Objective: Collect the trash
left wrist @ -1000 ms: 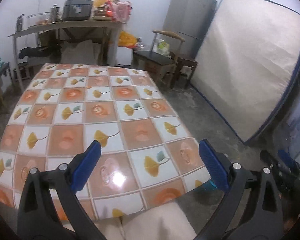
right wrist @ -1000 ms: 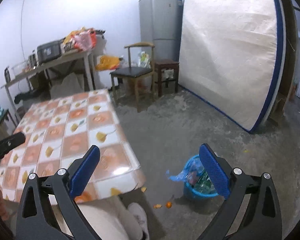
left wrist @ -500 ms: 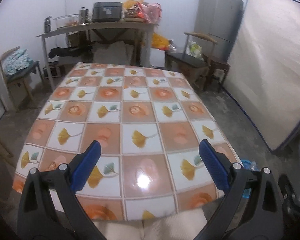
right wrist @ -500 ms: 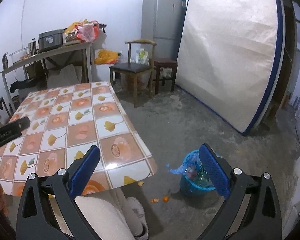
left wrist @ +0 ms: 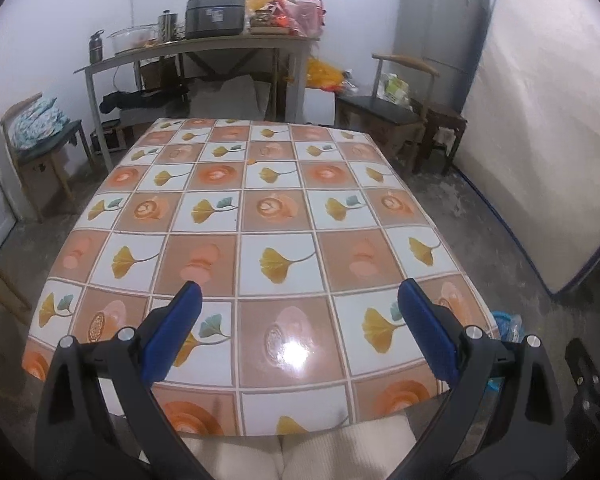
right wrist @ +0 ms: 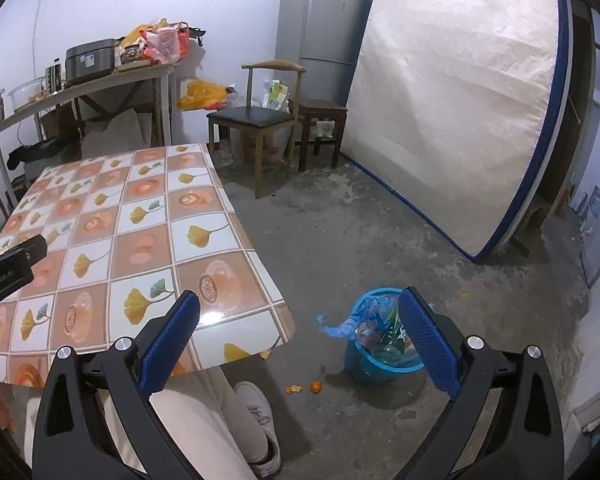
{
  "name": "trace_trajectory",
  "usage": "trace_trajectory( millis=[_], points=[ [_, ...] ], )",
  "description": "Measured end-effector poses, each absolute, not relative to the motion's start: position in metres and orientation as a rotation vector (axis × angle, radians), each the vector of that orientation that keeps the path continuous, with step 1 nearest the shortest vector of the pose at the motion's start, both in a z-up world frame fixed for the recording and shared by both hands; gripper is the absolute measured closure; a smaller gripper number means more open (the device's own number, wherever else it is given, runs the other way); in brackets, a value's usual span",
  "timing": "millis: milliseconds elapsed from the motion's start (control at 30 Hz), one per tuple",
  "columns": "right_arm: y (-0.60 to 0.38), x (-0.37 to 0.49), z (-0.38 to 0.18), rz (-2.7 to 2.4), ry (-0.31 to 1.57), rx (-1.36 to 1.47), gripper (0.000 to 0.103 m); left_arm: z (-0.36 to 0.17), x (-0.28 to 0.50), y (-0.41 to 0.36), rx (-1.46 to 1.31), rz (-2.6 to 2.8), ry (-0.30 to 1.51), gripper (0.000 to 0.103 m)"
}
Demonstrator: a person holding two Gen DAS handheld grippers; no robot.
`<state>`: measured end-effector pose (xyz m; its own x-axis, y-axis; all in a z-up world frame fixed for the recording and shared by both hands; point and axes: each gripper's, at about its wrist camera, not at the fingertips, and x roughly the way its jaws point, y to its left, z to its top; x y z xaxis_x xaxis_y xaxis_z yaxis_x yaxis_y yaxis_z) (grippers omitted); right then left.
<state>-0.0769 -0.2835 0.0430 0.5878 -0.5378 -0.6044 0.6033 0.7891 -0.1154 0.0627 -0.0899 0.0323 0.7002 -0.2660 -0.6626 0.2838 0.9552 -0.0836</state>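
Black handheld grippers with blue jaws
Left gripper (left wrist: 298, 330) and right gripper (right wrist: 300, 330): silver screws; ribbed pads; person wears cream trousers (right wrist: 196, 432); white shoe (right wrist: 260, 412)

You sit at the near edge of the table (left wrist: 284, 216). A small scrap (left wrist: 252, 162) lies on its far half. The bin (right wrist: 374, 364) stands on the floor right of the table's near corner, trash in it. Peel bits (right wrist: 305, 388) lie on the floor between bin and your shoe (right wrist: 260, 420). The chair (right wrist: 252, 120) stands beyond the table, the mattress (right wrist: 460, 100) further right.
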Motion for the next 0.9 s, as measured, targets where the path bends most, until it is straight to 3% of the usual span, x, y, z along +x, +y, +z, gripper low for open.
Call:
trace_trajectory(
  millis=[300,900],
  points=[
    [-0.295,-0.081,0.044,-0.681,0.658,0.105,0.006,0.034,0.056,-0.106,0.057,-0.326,0.745,0.008],
    [-0.307,-0.097,0.027,-0.642,0.691,0.147,0.006,-0.007,0.034,-0.114,0.133,-0.314,0.954,0.009]
  ],
)
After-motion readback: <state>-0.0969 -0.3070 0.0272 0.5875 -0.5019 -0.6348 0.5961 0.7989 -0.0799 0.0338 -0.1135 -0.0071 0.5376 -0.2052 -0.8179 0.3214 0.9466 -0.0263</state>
